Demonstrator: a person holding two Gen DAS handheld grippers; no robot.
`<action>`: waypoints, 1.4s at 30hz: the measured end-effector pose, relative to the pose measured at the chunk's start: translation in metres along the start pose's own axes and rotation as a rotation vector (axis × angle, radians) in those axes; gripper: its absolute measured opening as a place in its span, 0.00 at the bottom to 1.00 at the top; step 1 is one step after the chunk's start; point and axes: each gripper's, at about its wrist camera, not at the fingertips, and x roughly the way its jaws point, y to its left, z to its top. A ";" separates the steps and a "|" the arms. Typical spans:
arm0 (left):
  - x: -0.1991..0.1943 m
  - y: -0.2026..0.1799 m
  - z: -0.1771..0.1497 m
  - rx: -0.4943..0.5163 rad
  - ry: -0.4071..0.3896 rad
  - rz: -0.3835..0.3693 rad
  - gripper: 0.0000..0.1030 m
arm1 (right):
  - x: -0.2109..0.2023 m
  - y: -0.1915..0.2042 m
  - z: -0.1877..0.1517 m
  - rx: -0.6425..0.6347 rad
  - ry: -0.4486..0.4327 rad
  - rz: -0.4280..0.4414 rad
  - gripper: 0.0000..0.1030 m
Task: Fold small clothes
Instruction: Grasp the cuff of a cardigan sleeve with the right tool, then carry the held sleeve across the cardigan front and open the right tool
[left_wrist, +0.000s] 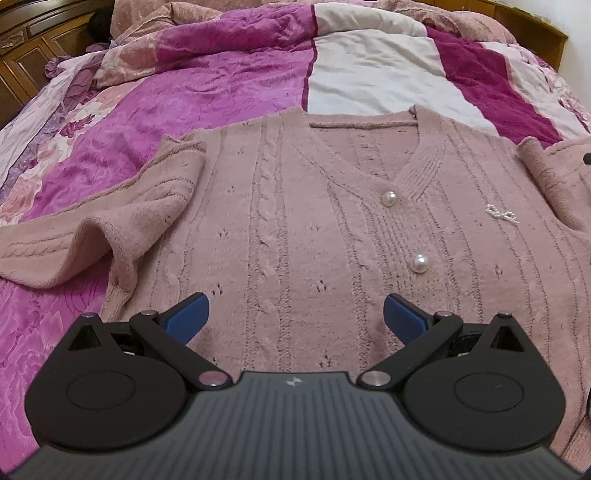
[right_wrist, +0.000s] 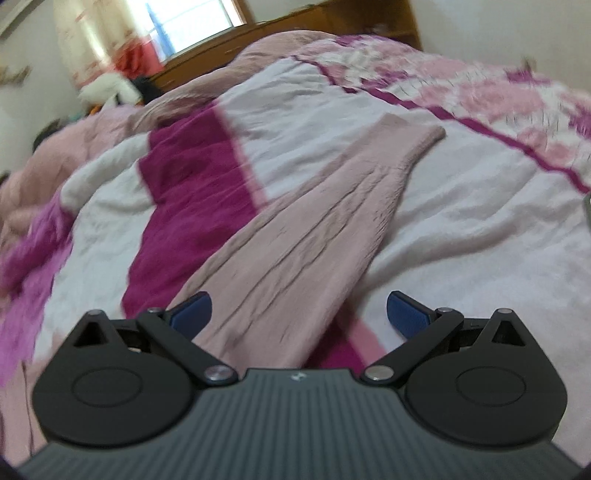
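Observation:
A dusty pink knitted cardigan (left_wrist: 314, 206) with pearl buttons (left_wrist: 419, 263) lies front up on the bed. Its left sleeve (left_wrist: 96, 236) is bent and bunched at the left. My left gripper (left_wrist: 295, 314) is open above the cardigan's lower body, with nothing between its blue pads (left_wrist: 188, 317). In the right wrist view, the cardigan's other sleeve (right_wrist: 314, 236) stretches out flat over the bedspread, cuff (right_wrist: 417, 140) farthest away. My right gripper (right_wrist: 299, 314) is open over the near part of this sleeve and holds nothing.
The bed is covered by a bedspread (left_wrist: 207, 96) in magenta, white and floral pink panels, rumpled at the far end. A wooden headboard (right_wrist: 295, 26) and a window (right_wrist: 192, 22) stand beyond. Dark wooden furniture (left_wrist: 33, 48) is at the far left.

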 end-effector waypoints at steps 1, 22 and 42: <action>0.001 0.000 0.000 -0.003 0.001 0.004 1.00 | 0.006 -0.003 0.003 0.022 -0.001 0.004 1.00; 0.010 -0.010 -0.002 0.010 0.034 0.017 1.00 | 0.003 -0.005 0.031 0.025 -0.125 0.014 0.09; -0.005 0.000 -0.009 -0.021 0.007 -0.029 1.00 | -0.135 -0.004 0.024 0.025 -0.337 0.025 0.09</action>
